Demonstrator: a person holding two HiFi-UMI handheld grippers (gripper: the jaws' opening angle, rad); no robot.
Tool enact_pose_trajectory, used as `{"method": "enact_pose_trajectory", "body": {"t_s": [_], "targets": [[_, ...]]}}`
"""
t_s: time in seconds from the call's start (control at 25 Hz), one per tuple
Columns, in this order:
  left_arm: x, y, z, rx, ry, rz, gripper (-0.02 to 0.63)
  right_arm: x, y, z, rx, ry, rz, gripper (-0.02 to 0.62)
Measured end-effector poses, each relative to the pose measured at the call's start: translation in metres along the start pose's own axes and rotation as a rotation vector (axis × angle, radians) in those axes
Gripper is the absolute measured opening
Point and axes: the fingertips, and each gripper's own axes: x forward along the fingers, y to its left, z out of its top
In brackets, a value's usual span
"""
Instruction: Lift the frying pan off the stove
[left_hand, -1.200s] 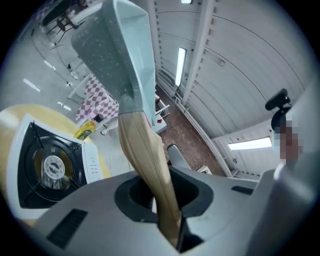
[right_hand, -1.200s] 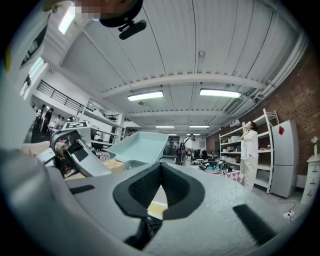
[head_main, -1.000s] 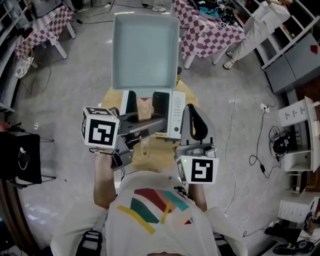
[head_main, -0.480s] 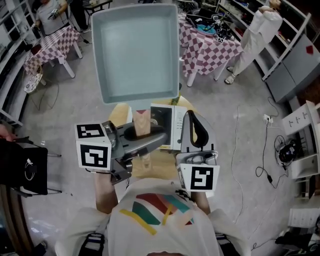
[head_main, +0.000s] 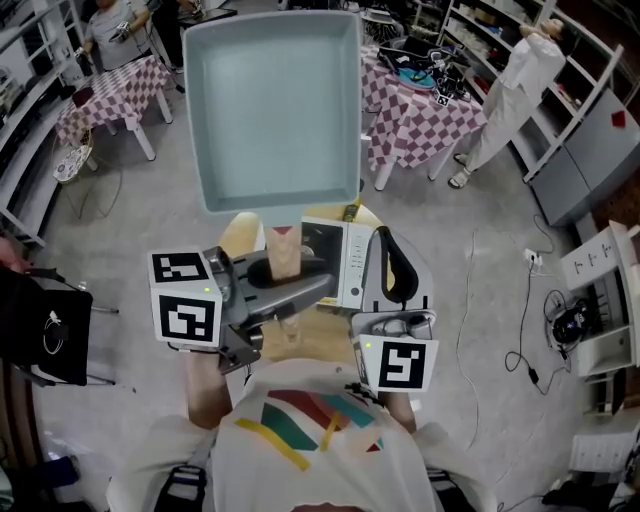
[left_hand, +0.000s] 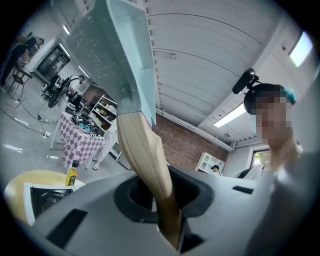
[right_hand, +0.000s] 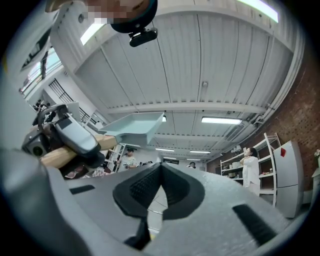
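Observation:
The square pale-blue frying pan (head_main: 272, 105) hangs high in the air, well above the white stove (head_main: 335, 262) on the small round wooden table (head_main: 235, 228). My left gripper (head_main: 290, 285) is shut on the pan's wooden handle (head_main: 284, 252). In the left gripper view the handle (left_hand: 145, 160) runs up out of the jaws to the pan (left_hand: 112, 55), with the stove (left_hand: 47, 195) far below. My right gripper (head_main: 392, 250) stands beside the stove, shut and empty. The right gripper view looks up at the ceiling past that gripper (right_hand: 161, 172), with the pan (right_hand: 135, 127) at the left.
A yellow oil bottle (left_hand: 72, 173) stands on the table behind the stove. Checkered tables (head_main: 420, 85) (head_main: 105, 90) stand further off, a person in white (head_main: 510, 80) is by the shelves at the right, and a black chair (head_main: 40, 330) is at the left. Cables lie on the floor.
The pan has risen toward the head camera and looks larger, carried by the left gripper, which moved slightly left. The right gripper has hardly moved.

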Motion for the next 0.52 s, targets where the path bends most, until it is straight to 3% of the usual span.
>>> {"method": "enact_pose_trajectory", "body": {"t_s": [0.52], "targets": [[-0.003,-0.010,0.009,0.019,-0.004,0.013,0.049,0.000,-0.002,0.011,-0.018,-0.004,-0.005,-0.003]]}}
